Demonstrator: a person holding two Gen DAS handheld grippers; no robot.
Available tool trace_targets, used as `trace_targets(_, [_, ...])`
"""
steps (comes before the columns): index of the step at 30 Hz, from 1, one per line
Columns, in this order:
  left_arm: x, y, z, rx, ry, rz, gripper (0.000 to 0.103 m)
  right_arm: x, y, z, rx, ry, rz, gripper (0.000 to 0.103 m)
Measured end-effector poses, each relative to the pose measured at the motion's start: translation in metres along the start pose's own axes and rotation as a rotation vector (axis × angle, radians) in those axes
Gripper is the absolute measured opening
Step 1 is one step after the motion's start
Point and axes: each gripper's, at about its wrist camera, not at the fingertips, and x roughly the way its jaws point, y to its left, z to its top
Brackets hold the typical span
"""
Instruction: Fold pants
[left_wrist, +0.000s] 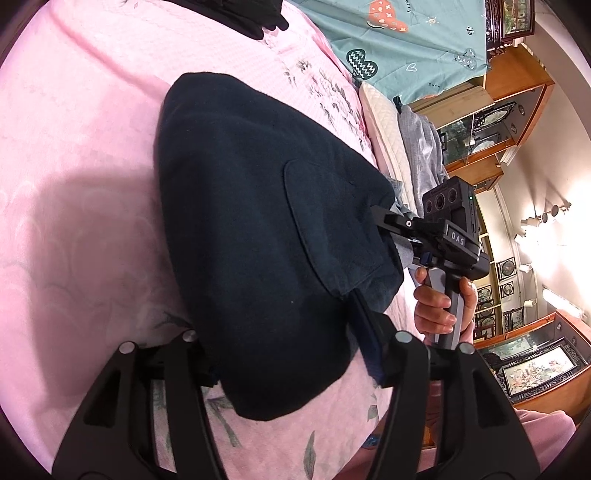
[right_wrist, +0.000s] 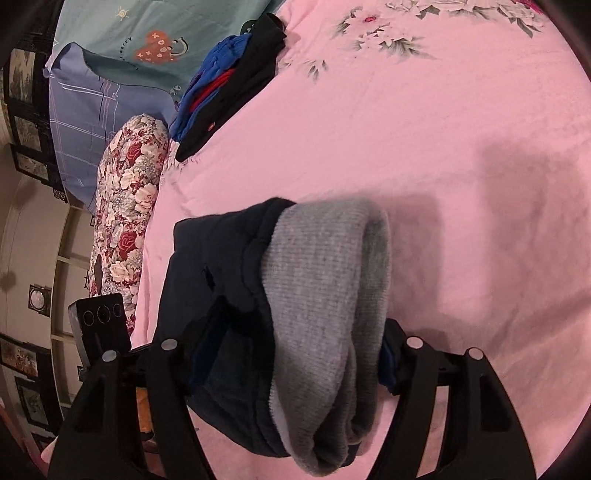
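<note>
Dark navy fleece, the pants (left_wrist: 266, 236) lie as a compact folded bundle on the pink bedspread (left_wrist: 74, 184), and both tools grip the end nearest the person. In the left wrist view the left gripper (left_wrist: 280, 365) has its jaws spread about as wide as the bundle, one finger at each side of that end; whether they press the cloth or only bracket it I cannot tell. The right gripper (right_wrist: 291, 354) looks clamped on the grey ribbed waistband (right_wrist: 325, 288), which bunches thickly between its jaws and droops over them. From the pants, a stack of blue, red and black clothes (right_wrist: 229, 85) sits well apart toward the pillows (right_wrist: 125, 206). My reading — the folding looks mostly done: the legs appear doubled over already. What seems left is laying this last end flat, perhaps one more fold, and letting go.
</note>
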Motion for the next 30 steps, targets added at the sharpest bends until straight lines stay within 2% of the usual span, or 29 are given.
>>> trace_targets(3, [0.003, 0.001, 0.001, 0.007, -0.013, 0.007, 0.06, 0.003, -0.006, 0.005, 0.013, 0.006, 0.038, 0.071])
trace_targets(4, [0.004, 0.0, 0.002, 0.01, -0.019, 0.015, 0.06, 0.002, -0.006, 0.004, 0.031, -0.001, 0.034, 0.068])
trace_targets(5, [0.004, -0.002, 0.002, 0.015, -0.026, 0.026, 0.059, 0.001, -0.003, 0.003, 0.019, -0.009, 0.004, 0.058])
trace_targets(7, [0.003, -0.004, 0.0, 0.024, -0.039, 0.035, 0.057, 0.0, 0.004, -0.003, -0.02, -0.03, -0.062, 0.048])
trace_targets(8, [0.002, -0.004, -0.001, 0.027, -0.043, 0.038, 0.056, -0.002, 0.006, -0.006, -0.027, -0.041, -0.064, 0.043])
trace_targets(11, [-0.003, -0.003, -0.002, 0.042, -0.054, 0.039, 0.048, -0.011, 0.016, -0.01, -0.057, -0.08, -0.053, 0.037])
trace_targets(13, [-0.01, -0.005, -0.001, 0.064, -0.074, 0.042, 0.045, -0.018, 0.028, -0.01, -0.088, -0.112, -0.033, 0.036])
trace_targets(18, [-0.043, -0.019, 0.013, 0.177, -0.159, 0.103, 0.044, -0.026, 0.071, 0.006, -0.199, -0.182, 0.066, 0.035])
trace_targets(21, [-0.067, -0.019, 0.037, 0.253, -0.232, 0.163, 0.044, -0.014, 0.097, 0.033, -0.281, -0.236, 0.093, 0.035])
trace_targets(24, [-0.084, -0.007, 0.064, 0.331, -0.299, 0.247, 0.047, 0.014, 0.111, 0.073, -0.301, -0.27, 0.135, 0.035])
trace_targets(27, [-0.088, 0.03, 0.097, 0.327, -0.304, 0.294, 0.049, 0.05, 0.115, 0.101, -0.343, -0.272, 0.104, 0.036])
trace_targets(29, [-0.084, 0.059, 0.107, 0.245, -0.276, 0.323, 0.051, 0.088, 0.108, 0.116, -0.328, -0.22, 0.042, 0.039])
trace_targets(30, [-0.079, 0.077, 0.11, 0.183, -0.237, 0.354, 0.055, 0.108, 0.101, 0.121, -0.302, -0.195, -0.027, 0.042])
